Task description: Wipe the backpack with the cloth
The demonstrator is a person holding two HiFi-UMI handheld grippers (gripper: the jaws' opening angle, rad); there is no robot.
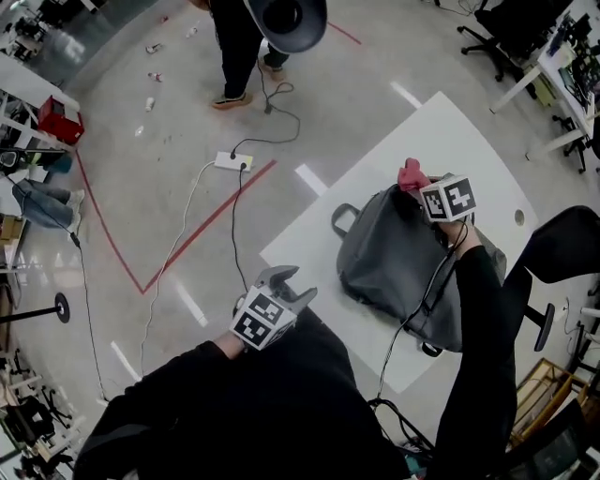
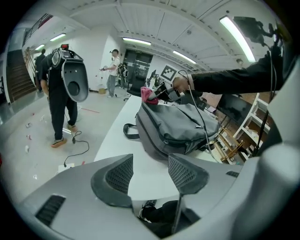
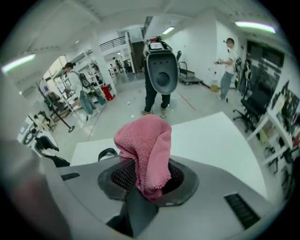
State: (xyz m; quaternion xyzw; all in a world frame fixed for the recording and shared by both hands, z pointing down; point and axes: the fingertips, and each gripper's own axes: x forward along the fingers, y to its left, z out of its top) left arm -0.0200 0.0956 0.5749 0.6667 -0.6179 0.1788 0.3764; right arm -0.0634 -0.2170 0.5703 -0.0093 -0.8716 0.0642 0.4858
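Observation:
A grey backpack (image 1: pixel 394 262) lies flat on the white table (image 1: pixel 450 131), its carry handle toward the table's left edge. My right gripper (image 1: pixel 417 187) hovers at the bag's far end, shut on a pink cloth (image 1: pixel 410 173) that sticks up out of its jaws. In the right gripper view the pink cloth (image 3: pixel 145 150) fills the jaws of the right gripper (image 3: pixel 147 180). My left gripper (image 1: pixel 284 279) hangs off the table's near-left edge, open and empty. In the left gripper view the backpack (image 2: pixel 173 126) lies beyond the empty left gripper (image 2: pixel 150 173).
A person stands on the floor beyond the table (image 1: pixel 239 47) beside a dark lamp-like head (image 1: pixel 291 21). A power strip and cables (image 1: pixel 232 161) lie on the floor by red tape lines. Office chairs (image 1: pixel 506 28) and a dark chair (image 1: pixel 562 253) flank the table.

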